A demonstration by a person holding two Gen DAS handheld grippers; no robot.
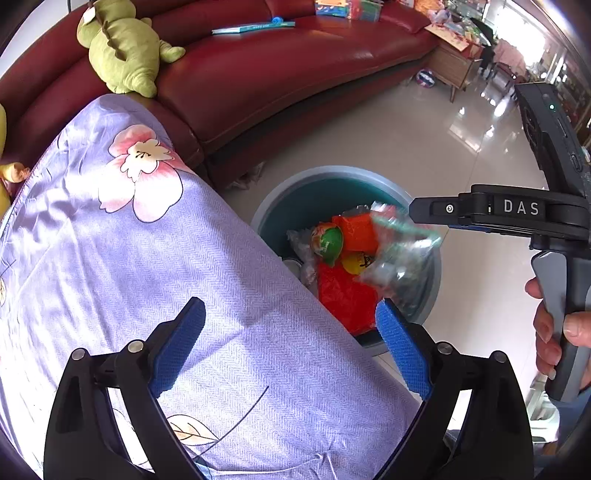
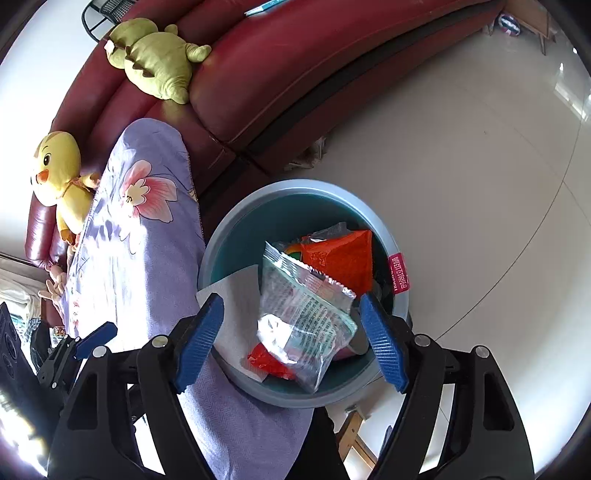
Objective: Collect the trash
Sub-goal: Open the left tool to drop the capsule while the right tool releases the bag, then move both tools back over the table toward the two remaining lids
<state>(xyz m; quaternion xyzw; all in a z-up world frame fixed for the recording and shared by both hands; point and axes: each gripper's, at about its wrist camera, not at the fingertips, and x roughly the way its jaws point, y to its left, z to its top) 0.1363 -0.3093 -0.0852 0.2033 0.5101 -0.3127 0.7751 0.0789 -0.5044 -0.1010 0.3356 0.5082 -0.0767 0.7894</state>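
A grey-rimmed teal trash bin [image 1: 328,175] [image 2: 236,218] stands on the floor beside a purple flowered cloth. Inside lie orange and red wrappers [image 2: 343,258] and a green and yellow packet [image 1: 327,242]. A clear printed plastic wrapper [image 2: 303,314] is in the air over the bin, blurred in the left wrist view [image 1: 402,254]. My right gripper [image 2: 291,339] is open above the bin, the wrapper loose between its pads [image 2: 384,347]; it shows side-on in the left wrist view [image 1: 424,210]. My left gripper [image 1: 291,347] is open and empty over the cloth.
The purple flowered cloth [image 1: 147,258] [image 2: 140,236] covers a raised surface left of the bin. A dark red sofa [image 1: 277,70] curves behind with a green plush [image 1: 122,48], a yellow duck plush [image 2: 59,173] and books [image 1: 255,27]. Glossy tile floor [image 2: 461,166] lies to the right.
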